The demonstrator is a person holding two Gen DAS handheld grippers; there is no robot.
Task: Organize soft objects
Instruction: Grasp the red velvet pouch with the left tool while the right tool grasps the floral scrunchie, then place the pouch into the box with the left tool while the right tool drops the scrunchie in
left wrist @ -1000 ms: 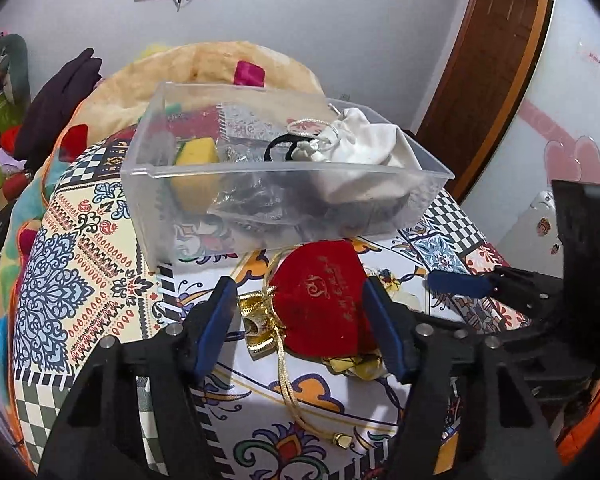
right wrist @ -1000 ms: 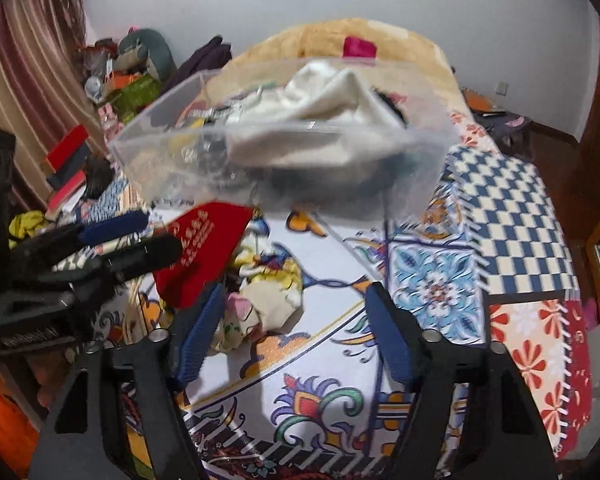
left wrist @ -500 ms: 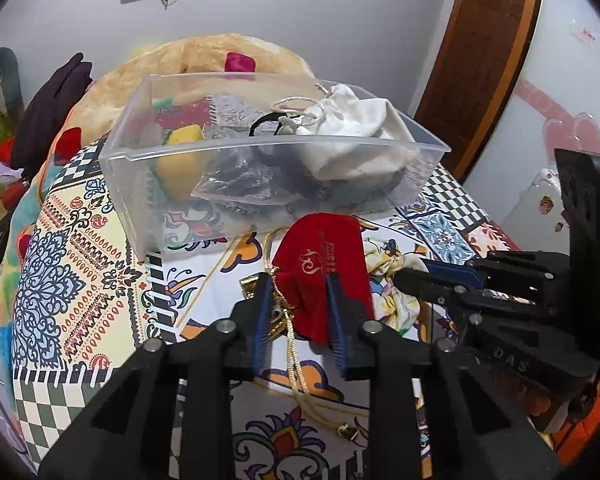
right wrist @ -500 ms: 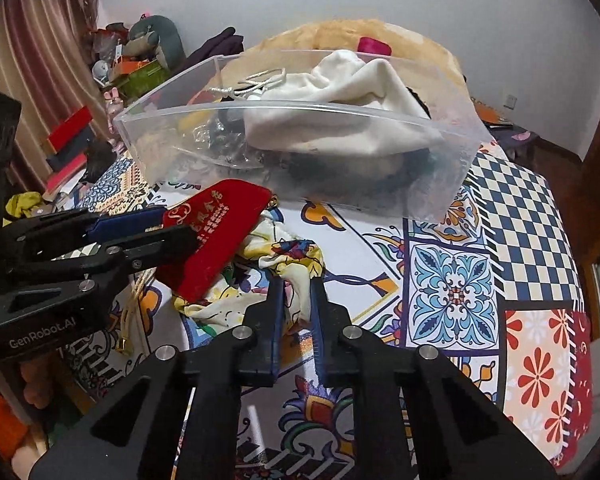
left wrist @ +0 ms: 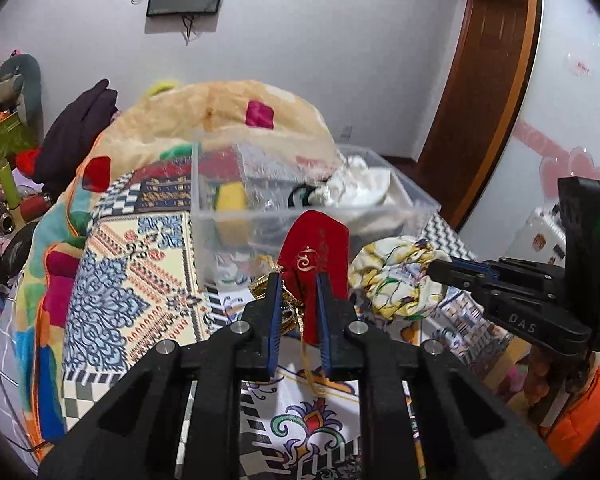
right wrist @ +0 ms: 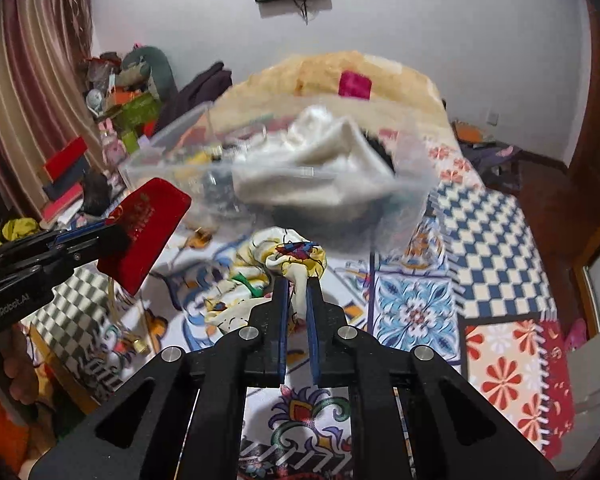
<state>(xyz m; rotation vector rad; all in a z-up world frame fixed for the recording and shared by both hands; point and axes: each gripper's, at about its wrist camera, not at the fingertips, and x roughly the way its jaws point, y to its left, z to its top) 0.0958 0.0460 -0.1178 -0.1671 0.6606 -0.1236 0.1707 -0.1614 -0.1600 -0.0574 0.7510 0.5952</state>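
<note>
Clear bin (left wrist: 260, 236) with white cloth (left wrist: 360, 188)

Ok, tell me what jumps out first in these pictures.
The red velvet pouch, pinched in the left hand-held gripper and raised before the clear bin. Beside it, the right hand-held gripper clamps the yellow floral scrunchie over the patterned bedspread.

A bed (left wrist: 140, 264) spread with a patchwork-patterned cover (right wrist: 416, 308) of checks, flowers and scrolls. Toward the middle, a clear plastic bin (left wrist: 228, 236) directly on the cover; heaped at the far end, a tan quilt (left wrist: 220, 112) with coloured patches. Along the far-left edge, dark clothing (left wrist: 76, 128).
</note>
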